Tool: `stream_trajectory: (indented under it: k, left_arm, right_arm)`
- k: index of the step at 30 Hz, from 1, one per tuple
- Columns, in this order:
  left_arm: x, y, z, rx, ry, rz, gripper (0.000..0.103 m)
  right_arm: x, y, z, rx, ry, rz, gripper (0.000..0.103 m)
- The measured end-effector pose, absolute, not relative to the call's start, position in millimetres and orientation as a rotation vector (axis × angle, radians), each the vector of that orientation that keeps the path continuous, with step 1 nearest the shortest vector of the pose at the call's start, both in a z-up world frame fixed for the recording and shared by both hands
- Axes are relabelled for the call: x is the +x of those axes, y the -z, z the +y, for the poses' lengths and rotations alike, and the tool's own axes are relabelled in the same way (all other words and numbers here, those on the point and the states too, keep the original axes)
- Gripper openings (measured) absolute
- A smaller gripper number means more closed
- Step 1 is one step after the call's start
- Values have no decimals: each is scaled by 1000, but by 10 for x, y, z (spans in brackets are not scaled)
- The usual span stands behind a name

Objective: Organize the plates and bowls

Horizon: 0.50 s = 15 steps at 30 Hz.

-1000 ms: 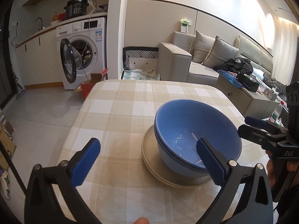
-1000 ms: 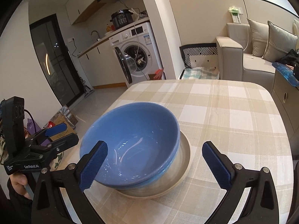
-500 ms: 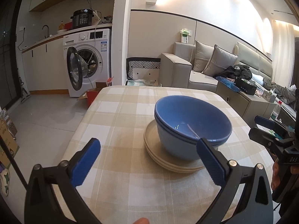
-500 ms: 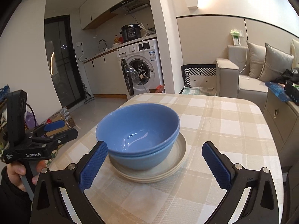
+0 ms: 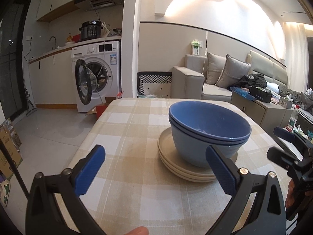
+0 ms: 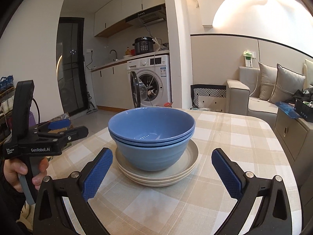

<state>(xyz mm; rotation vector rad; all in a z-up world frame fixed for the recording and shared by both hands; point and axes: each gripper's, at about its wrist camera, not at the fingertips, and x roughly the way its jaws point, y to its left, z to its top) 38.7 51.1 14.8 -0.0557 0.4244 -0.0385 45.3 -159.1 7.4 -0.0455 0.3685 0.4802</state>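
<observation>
While I hold both claws low over the table (image 5: 125,121), the blue bowls (image 6: 151,135) stand nested one inside the other, upright, on a stack of beige plates (image 6: 156,173). This pile is near the middle of the checked tablecloth, beige and white. I cannot count the plates for sure; about three rims show.

My left gripper (image 5: 154,171) is spread wide and pinches nothing. Its blue pads (image 5: 89,171) are one on each side of the view; the right pad lies in front of the pile's near right edge, but I cannot tell that it touches anything. My right gripper (image 6: 162,173) is spread wide too and holds nothing. The pile sits between its two fingers in the picture, a little beyond the tips.

From the right wrist view, my left hand (image 6: 18,168) grips the handle of the left tool at the left edge of the table. From the left wrist view, the right tool appears at the right edge, also apart from the bowls.

Behind the table stands a washing machine (image 5: 97,74) with its door open, and a pressure cooker (image 5: 91,30) is on the counter above it. A grey sofa (image 6: 254,96) with cushions is on the right.
</observation>
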Motion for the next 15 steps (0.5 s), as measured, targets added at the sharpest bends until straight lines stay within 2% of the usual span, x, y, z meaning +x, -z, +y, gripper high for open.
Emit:
stream_trajectory:
  k: [15]
  left_arm:
    - [511,124,481,-67,33,374,103]
  right_arm:
    - [583,120,-1567,-42,-487,335,103]
